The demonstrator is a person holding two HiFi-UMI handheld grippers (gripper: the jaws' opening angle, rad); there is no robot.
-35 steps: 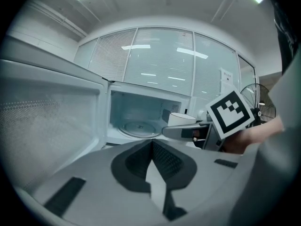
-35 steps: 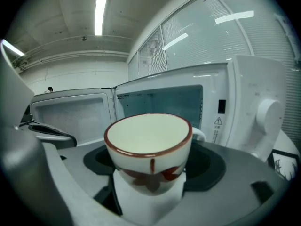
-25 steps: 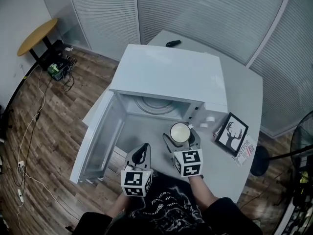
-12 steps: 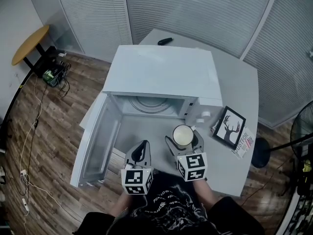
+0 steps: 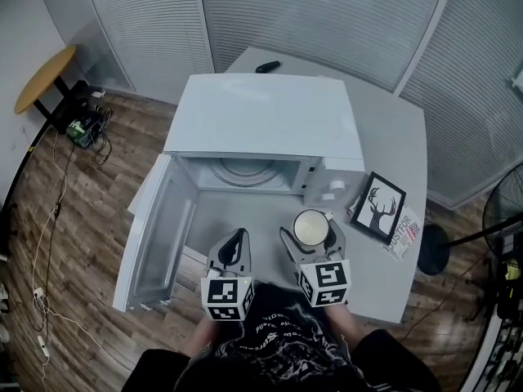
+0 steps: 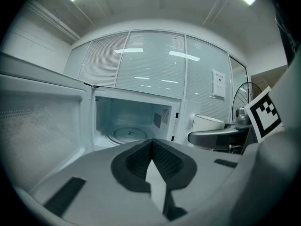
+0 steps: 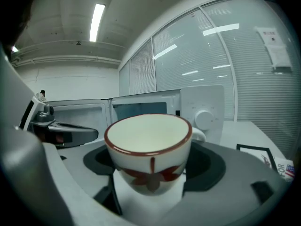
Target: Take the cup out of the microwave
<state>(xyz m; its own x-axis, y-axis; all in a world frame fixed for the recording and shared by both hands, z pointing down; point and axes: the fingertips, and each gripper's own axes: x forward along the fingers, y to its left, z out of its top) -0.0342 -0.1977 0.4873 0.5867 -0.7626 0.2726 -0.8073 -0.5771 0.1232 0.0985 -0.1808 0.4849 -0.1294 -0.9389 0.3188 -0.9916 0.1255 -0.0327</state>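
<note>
A white cup (image 5: 311,229) with a red rim and red flower mark hangs in front of the microwave's control panel (image 5: 331,190), outside the cavity. My right gripper (image 5: 313,237) is shut on it; in the right gripper view the cup (image 7: 149,154) fills the space between the jaws of that gripper (image 7: 149,185). The white microwave (image 5: 265,121) stands with its door (image 5: 155,235) swung out to the left and its cavity (image 6: 129,124) holding only the glass turntable. My left gripper (image 5: 234,247) is shut and holds nothing, left of the cup, and faces the open cavity.
A framed deer picture (image 5: 378,209) and a booklet (image 5: 402,237) lie on the grey table (image 5: 409,145) right of the microwave. A black remote (image 5: 267,66) lies behind it. A fan (image 5: 505,219) stands at the far right, and a round wooden table (image 5: 42,78) and cables at the far left.
My right gripper with the cup has drawn slightly back and to the right, away from the microwave front. The left gripper has stayed where it was.
</note>
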